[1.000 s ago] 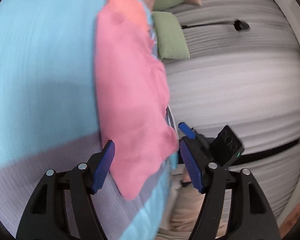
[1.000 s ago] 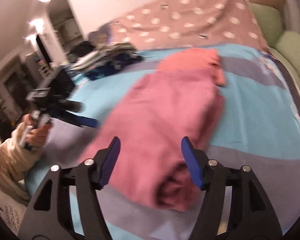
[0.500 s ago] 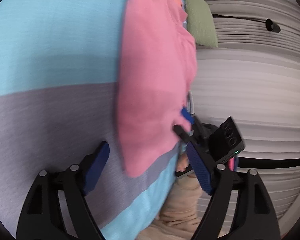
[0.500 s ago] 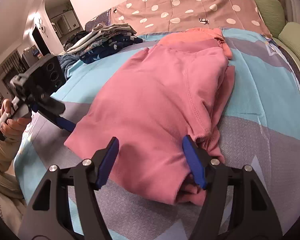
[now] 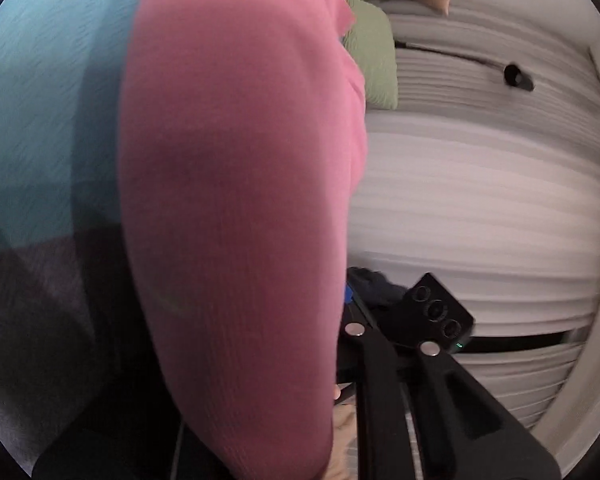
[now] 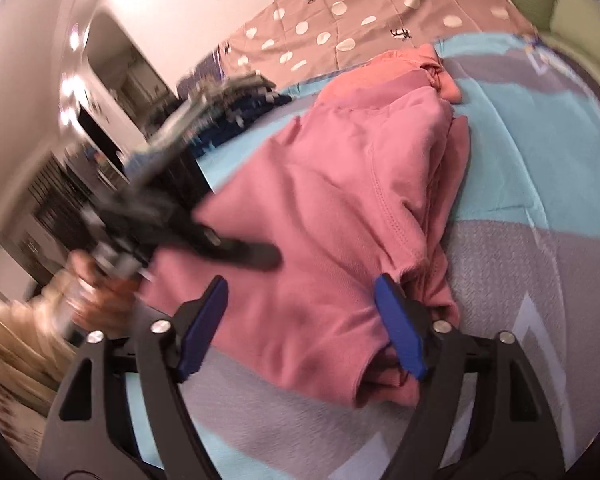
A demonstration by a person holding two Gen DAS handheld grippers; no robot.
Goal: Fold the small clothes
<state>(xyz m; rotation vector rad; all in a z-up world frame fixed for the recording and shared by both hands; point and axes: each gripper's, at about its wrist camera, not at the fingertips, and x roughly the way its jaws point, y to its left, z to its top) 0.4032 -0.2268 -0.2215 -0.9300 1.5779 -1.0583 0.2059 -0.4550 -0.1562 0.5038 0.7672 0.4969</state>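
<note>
2 claws (image 6: 300, 328) now work the pink shirt (image 6: 340, 208).
The left claw (image 6: 260, 256) is closing on its near edge; the right claw's jaws are opening around the hem, ready to fold.

Pink garment (image 5: 236, 208): fills centre, draped over left gripper (image 5: 340, 344), whose jaws are closing on it. Turquoise-grey bedspread (image 5: 40, 120): left. Green cushion (image 5: 374, 64): far. Right gripper (image 5: 436, 312): near right.
</note>
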